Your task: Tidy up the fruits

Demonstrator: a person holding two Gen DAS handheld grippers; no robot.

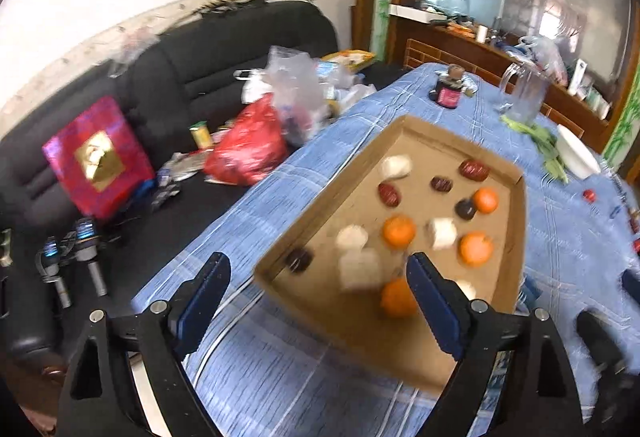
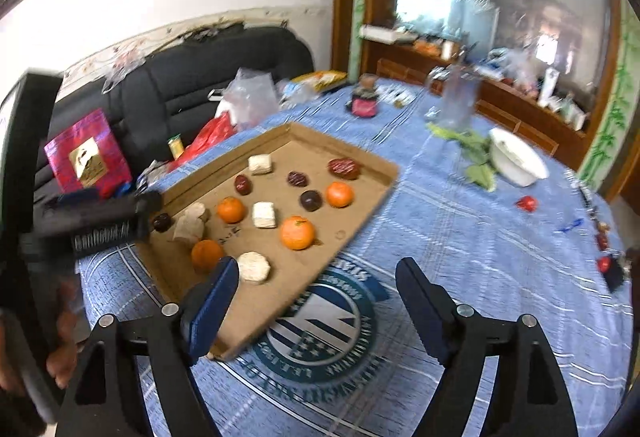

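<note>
Cardboard tray (image 2: 372, 173) on counter (image 2: 460, 237): tangerines (image 2: 297, 233), dates (image 2: 344, 168), pale chunks (image 2: 264, 215), mixed. Left claw (image 1: 320, 301) released, empty, tray at 12 o'clock. Right claw (image 2: 316, 301) released, empty, tray at 11 o'clock. Step judged: between picks. Next: choose one fruit, descend.

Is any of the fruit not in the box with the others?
Yes. A small red fruit lies alone on the blue tablecloth, well right of the cardboard tray that holds the oranges and the rest. A couple more red ones sit near the table's right edge.
</note>
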